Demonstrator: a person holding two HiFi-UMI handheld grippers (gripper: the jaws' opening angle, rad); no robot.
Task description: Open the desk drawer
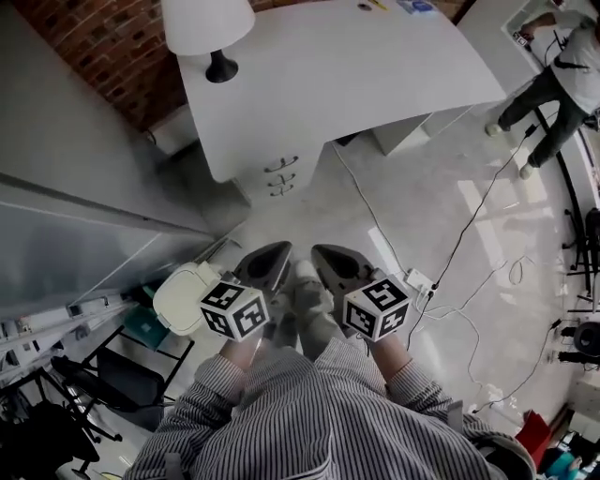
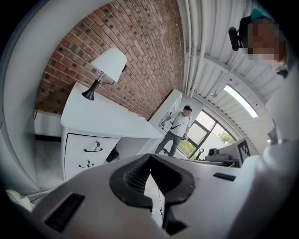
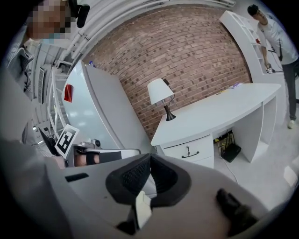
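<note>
The white desk (image 1: 375, 66) stands against the brick wall, some way ahead of me across the floor. Its drawer stack (image 1: 281, 174) sits under the left end, all drawers closed, with dark curved handles. In the left gripper view the top drawer (image 2: 93, 148) and a second drawer (image 2: 86, 164) show. The right gripper view shows the top drawer (image 3: 189, 150). My left gripper (image 1: 278, 247) and right gripper (image 1: 324, 249) are held side by side in front of my body, both shut and holding nothing, well short of the desk. Their jaws meet in both gripper views (image 2: 149, 157) (image 3: 149, 156).
A white lamp (image 1: 208, 28) stands on the desk's left end. A tall grey cabinet (image 1: 66, 178) is at my left, with a black chair (image 1: 112, 380) and a white lidded bin (image 1: 183, 295) below it. Cables and a power strip (image 1: 419, 281) lie on the floor. A person (image 1: 558, 80) stands far right.
</note>
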